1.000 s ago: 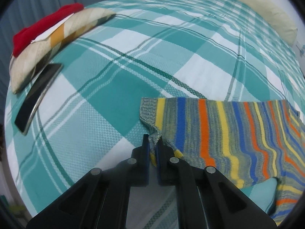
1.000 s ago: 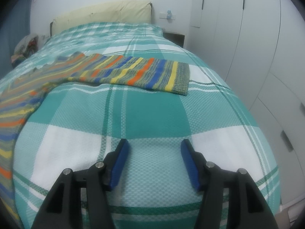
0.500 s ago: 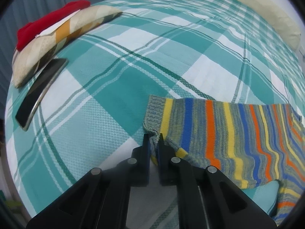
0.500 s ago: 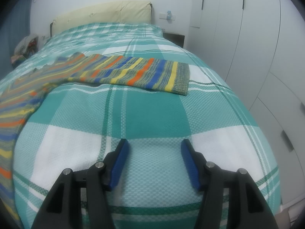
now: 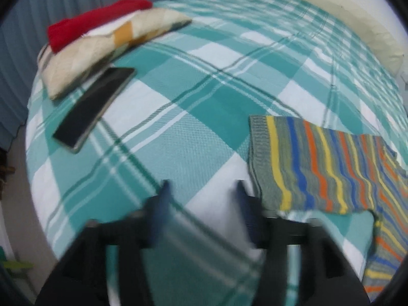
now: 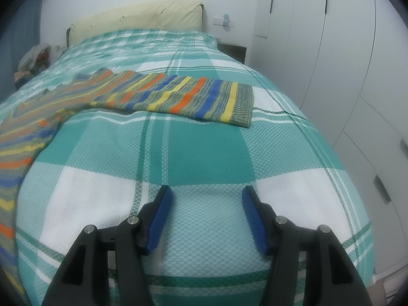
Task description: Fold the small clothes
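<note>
Striped knit sweater [image 5: 329, 168] flat on bed [image 5: 193, 117]: soft, light, floppy. Best pinched at ribbed cuff. Left claw [image 5: 201, 214] just opened, empty; right claw [image 6: 206, 219] half-open, empty.

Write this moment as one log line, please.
left claw: just opened, empty | striped sweater: flat on bed, released | right claw: open, empty over bedspread

no text, label or number is legible — anywhere.

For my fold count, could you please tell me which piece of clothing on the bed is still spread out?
The striped sweater; the red garment and the beige one are stacked.
</note>
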Motion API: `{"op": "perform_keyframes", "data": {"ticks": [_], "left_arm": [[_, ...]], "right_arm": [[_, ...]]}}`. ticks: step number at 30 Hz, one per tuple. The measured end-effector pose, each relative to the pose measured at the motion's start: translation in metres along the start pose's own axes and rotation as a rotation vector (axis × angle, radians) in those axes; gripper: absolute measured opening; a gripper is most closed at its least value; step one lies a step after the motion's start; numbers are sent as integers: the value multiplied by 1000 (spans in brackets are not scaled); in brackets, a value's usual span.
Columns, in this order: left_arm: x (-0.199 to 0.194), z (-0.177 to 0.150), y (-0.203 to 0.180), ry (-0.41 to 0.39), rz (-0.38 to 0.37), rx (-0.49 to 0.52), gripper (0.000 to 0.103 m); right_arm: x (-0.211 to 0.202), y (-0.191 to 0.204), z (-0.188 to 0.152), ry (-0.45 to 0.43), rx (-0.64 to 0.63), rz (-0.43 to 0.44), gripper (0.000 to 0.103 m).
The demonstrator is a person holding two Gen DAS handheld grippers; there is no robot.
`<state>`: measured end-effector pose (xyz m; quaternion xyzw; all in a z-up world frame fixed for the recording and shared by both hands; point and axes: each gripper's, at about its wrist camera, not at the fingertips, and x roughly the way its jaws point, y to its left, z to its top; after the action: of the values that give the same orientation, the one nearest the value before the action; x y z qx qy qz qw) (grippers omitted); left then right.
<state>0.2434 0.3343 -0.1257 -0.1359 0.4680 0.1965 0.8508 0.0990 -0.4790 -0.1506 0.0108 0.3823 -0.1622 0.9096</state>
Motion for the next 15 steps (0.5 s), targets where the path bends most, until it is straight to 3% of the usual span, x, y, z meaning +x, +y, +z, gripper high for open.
{"op": "perform_keyframes", "data": {"ticks": [7, 10, 12, 15], "left_arm": [[-43, -41, -37, -43, -201, 98, 88], [-49, -60, -63, -43, -291, 140, 89], [-44, -70, -80, -31, -330, 175, 91], [-35, -80, -98, -26, -320, 227, 91]], "right_arm": [[0, 3, 0, 0, -13, -18, 58], [1, 4, 1, 1, -17, -27, 59], [1, 4, 0, 1, -19, -31, 60], [1, 4, 1, 2, -19, -31, 60]]}}
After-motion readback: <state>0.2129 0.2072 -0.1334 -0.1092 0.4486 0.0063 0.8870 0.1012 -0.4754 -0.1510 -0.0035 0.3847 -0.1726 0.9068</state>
